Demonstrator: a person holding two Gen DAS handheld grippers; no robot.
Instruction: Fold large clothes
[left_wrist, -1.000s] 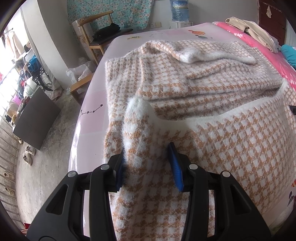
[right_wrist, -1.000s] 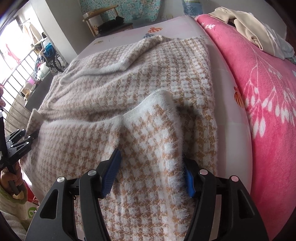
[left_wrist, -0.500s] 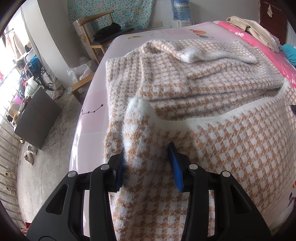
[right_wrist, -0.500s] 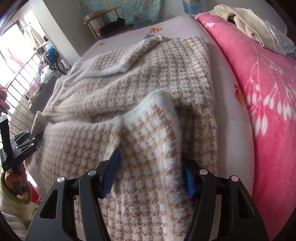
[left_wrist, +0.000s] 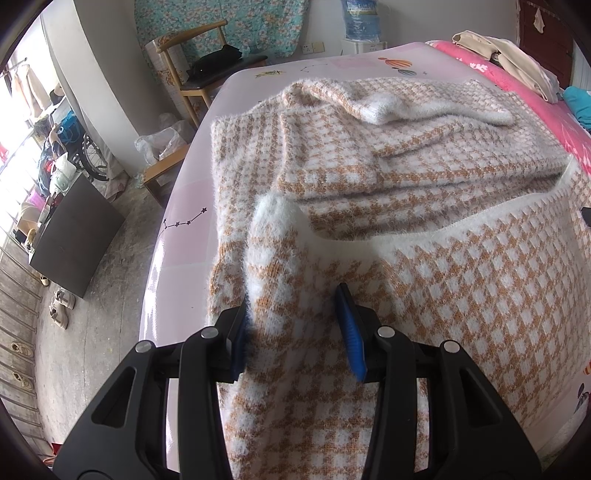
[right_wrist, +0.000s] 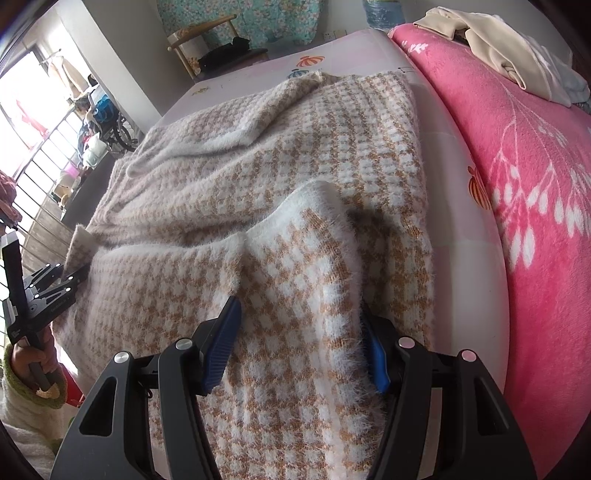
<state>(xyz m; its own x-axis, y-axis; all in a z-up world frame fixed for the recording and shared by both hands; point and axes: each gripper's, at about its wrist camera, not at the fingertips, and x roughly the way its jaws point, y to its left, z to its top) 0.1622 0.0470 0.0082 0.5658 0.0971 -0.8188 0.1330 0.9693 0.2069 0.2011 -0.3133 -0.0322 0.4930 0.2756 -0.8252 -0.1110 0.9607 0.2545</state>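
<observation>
A fuzzy tan-and-white houndstooth sweater (left_wrist: 424, 155) lies spread on the pale pink bed sheet (left_wrist: 184, 206), its near part folded back over the rest. My left gripper (left_wrist: 291, 310) is shut on the sweater's near left corner, which stands up in a white-edged peak (left_wrist: 273, 221) ahead of the blue pads. The right gripper (right_wrist: 299, 314) is shut on the sweater (right_wrist: 258, 155) at its near right corner, bunched between the pads with a raised fold (right_wrist: 317, 199) in front. In the right wrist view the left gripper (right_wrist: 55, 284) shows at far left, held by a hand.
A pink floral blanket (right_wrist: 535, 184) covers the bed's right side, with a heap of beige clothes (right_wrist: 498, 48) on it. The bed's left edge drops to a concrete floor with a dark cabinet (left_wrist: 77, 240), shoes (left_wrist: 61, 306) and a wooden chair (left_wrist: 199, 74).
</observation>
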